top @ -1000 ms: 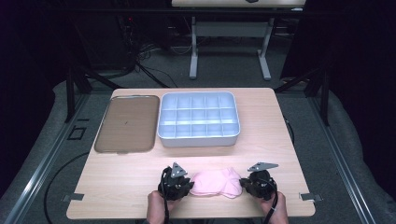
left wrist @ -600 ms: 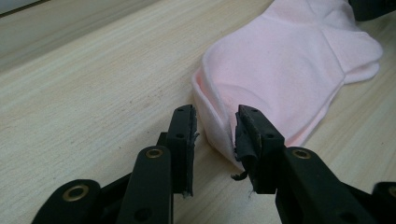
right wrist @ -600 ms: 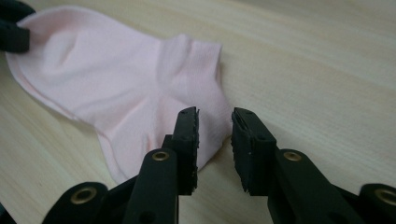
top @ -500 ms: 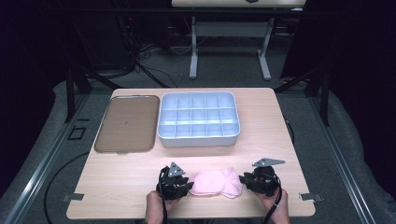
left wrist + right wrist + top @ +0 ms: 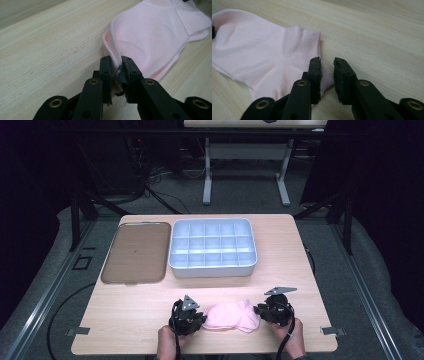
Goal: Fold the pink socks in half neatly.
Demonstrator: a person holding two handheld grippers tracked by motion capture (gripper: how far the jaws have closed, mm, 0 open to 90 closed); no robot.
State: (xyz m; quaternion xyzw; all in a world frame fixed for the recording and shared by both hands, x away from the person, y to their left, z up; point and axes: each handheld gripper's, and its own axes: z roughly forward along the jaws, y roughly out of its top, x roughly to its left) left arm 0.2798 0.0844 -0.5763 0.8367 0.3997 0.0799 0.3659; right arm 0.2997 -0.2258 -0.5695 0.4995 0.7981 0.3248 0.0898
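Softly rumpled pink knit sock (image 5: 231,315) on pale woodgrain table (image 5: 130,305).

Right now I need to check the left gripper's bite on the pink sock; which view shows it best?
The left gripper view: the left gripper pinches the pink sock by its edge. The high view shows the sock between both grippers, too small to judge. The right gripper view shows its other end.

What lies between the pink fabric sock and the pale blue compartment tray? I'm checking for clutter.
Bare wooden tabletop, seen in the high view: nothing sits between the sock and the tray.
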